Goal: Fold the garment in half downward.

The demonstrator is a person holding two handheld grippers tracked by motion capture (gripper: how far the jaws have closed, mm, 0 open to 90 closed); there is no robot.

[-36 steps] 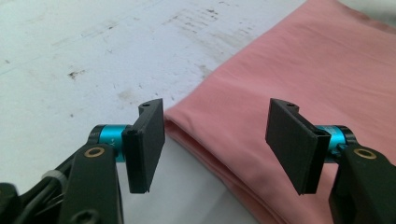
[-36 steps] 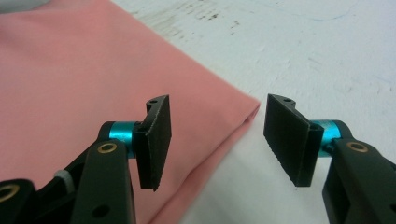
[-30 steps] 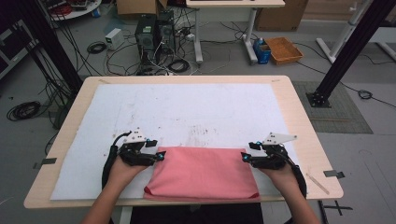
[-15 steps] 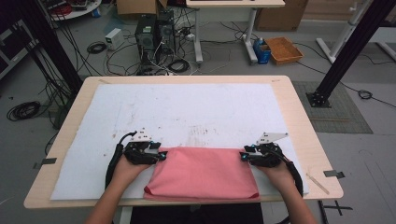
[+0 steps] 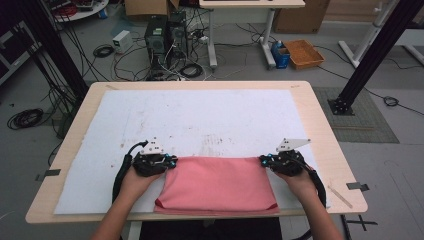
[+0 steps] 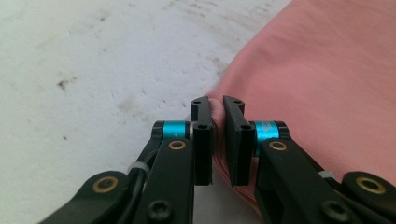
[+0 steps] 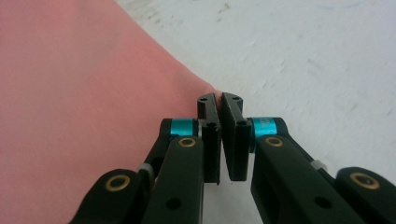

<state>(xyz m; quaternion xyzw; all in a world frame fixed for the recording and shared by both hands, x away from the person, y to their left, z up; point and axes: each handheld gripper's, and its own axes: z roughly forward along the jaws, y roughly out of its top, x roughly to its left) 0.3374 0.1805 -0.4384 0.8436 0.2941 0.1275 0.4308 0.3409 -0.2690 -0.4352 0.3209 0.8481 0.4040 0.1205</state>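
A pink cloth (image 5: 215, 185) lies folded flat on the white mat (image 5: 210, 120), at the near edge of the table. My left gripper (image 5: 171, 162) is at the cloth's far left corner and my right gripper (image 5: 262, 161) at its far right corner, each held in a hand. In the left gripper view the gripper (image 6: 217, 105) is shut on the corner of the pink cloth (image 6: 317, 70), with fabric bunched between the jaws. In the right gripper view the gripper (image 7: 218, 100) pinches the tip of the pink cloth (image 7: 70, 93) over the stained mat (image 7: 317, 56).
The wooden table (image 5: 330, 145) borders the mat, with a tape strip (image 5: 356, 186) near its right front corner. Beyond the table stand a computer tower (image 5: 162, 35), floor cables, an orange crate (image 5: 304, 52) and a black frame post (image 5: 370, 55).
My right gripper has shifted slightly to the left along the cloth's far edge. The left gripper and the cloth have barely moved.
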